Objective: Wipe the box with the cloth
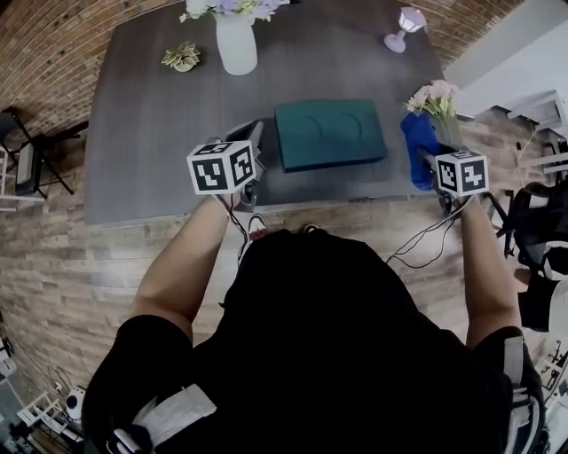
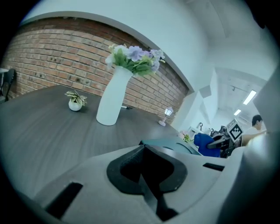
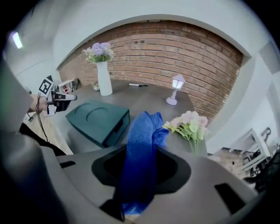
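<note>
1 dark table (image 1: 151, 151). 1 teal box (image 1: 329, 133) lies flat near the front edge, centre. 1 white vase (image 1: 236, 44) w/ flowers, rear. 2 grippers: left gripper (image 2: 144, 170), jaws together, nothing btwn, just left of box; right gripper (image 3: 138, 175) clamps 1 blue cloth (image 3: 140, 140), right of box. 1 lamp (image 1: 404, 27). 1 small plant (image 1: 183, 58).

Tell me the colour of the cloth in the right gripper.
Bright blue; the cloth shows best in the right gripper view.
</note>
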A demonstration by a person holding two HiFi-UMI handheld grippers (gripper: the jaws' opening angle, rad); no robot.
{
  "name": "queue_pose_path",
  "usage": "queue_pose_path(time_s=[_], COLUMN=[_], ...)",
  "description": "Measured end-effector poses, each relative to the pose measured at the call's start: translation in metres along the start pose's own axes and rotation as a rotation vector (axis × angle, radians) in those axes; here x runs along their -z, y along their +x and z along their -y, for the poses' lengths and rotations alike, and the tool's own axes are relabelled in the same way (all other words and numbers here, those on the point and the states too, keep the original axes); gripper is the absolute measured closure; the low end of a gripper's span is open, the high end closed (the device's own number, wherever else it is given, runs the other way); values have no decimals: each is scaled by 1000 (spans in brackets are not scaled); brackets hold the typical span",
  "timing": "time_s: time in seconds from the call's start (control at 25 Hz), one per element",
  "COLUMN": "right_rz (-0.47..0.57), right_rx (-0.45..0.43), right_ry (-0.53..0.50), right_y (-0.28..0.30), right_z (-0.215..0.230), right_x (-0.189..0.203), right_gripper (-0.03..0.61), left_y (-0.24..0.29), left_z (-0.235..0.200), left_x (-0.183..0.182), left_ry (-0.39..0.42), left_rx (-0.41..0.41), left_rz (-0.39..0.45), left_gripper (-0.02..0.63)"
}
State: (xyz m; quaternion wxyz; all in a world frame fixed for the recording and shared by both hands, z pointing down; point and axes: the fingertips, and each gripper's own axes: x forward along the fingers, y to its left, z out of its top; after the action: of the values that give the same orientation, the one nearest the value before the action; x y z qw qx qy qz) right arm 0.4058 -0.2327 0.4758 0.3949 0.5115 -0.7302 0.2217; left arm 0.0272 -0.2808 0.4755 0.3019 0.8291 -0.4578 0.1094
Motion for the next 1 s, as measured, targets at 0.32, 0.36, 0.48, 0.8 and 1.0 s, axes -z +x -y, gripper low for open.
queue_pose_path(time_s=[0.32,0.36,0.48,0.8,1.0], right_rz=[149,155,109,94,103], right_rx=[-35,-49,-67,-207,-423], right_ry=[-98,-137,-227,-339,-392], right_y=[-12,-5,16,32,32], right_z=[-15,-32,-88,-258,-404], right_x=[-30,-35,-39,-70,-83], right_gripper=[431,431,431,431,431], left_y=[-13,-21,-46,-120,-172], left_z=[31,30,22,-43,-101], left_x=[41,46,55,53,58], left_ry=[-41,-42,-20,-11,-25], left_rx=[-62,-68,-84,-106,-102], left_rz=[-21,-26,-37,-11,14], left_gripper=[604,604,604,604,604])
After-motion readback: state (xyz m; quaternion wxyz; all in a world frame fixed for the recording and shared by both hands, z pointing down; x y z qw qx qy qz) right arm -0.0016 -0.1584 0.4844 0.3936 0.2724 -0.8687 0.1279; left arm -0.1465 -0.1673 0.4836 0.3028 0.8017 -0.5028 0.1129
